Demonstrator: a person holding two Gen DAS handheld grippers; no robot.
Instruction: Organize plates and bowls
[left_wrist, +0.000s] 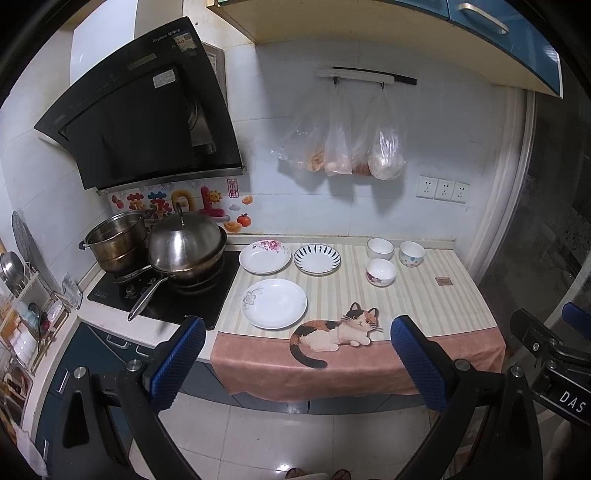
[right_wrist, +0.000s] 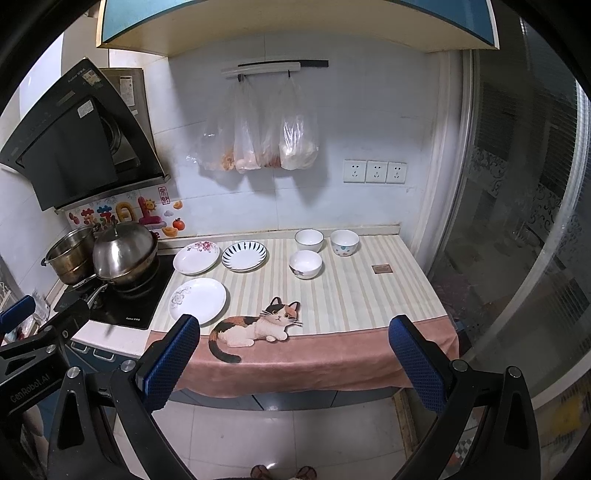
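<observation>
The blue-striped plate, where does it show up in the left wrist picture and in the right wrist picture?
Left wrist: the blue-striped plate sits just right of centre, at the back of the cloth, right of the pink-flower plate.
Right wrist: the same plate sits left of centre, again right of the pink-flower plate.
Shared landmark: the cat picture on the cloth, in front of the plate in both views.
</observation>
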